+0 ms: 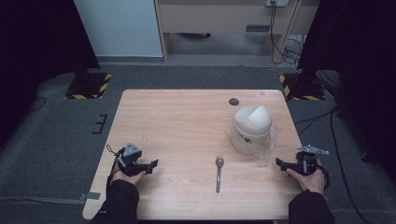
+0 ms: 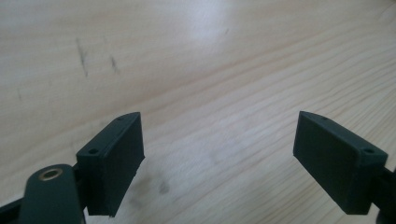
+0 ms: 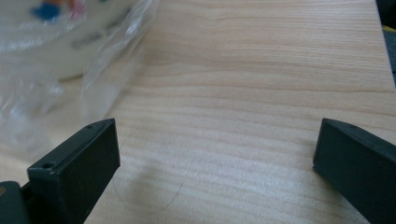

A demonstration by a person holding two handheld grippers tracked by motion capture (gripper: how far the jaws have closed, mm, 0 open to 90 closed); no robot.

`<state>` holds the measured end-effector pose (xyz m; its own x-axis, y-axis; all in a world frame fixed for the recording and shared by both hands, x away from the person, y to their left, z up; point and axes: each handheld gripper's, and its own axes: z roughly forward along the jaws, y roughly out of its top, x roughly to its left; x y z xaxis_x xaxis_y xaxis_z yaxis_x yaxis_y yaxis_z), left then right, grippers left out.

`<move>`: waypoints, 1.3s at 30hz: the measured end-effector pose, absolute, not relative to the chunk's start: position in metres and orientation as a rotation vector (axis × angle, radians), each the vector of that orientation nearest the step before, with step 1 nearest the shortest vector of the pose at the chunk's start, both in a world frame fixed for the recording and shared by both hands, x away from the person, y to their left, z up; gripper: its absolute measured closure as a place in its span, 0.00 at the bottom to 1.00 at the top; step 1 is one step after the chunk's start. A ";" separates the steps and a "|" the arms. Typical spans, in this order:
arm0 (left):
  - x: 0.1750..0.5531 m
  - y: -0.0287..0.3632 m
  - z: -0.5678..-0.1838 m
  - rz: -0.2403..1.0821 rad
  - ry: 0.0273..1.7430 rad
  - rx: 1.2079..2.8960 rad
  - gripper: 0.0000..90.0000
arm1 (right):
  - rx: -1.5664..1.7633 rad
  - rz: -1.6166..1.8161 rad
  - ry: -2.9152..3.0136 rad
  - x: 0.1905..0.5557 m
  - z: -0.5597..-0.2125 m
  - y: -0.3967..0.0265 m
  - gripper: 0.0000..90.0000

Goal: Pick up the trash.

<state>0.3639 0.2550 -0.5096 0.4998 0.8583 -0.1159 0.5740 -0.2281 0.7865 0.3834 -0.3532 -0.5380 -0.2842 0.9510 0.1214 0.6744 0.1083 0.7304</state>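
On the pale wooden worktop (image 1: pixel 187 126) a silver metal spoon (image 1: pixel 218 172) lies flat near the front edge, between both hands. Just behind it, to the right, sits a white domed plastic bin (image 1: pixel 251 128) with a clear plastic bag (image 1: pixel 264 151). The left hand-held gripper (image 1: pixel 153 164) and the right hand-held gripper (image 1: pixel 279 163) both rest released, jaws spread, nothing between them.

the white bin (image 3: pixel 56 42) is blurred and cut off by the right gripper view's top-left edges.
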 end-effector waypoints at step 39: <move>0.426 0.127 -0.389 0.425 0.600 1.784 0.16 | 1.425 0.889 2.131 0.382 -0.539 -0.344 0.01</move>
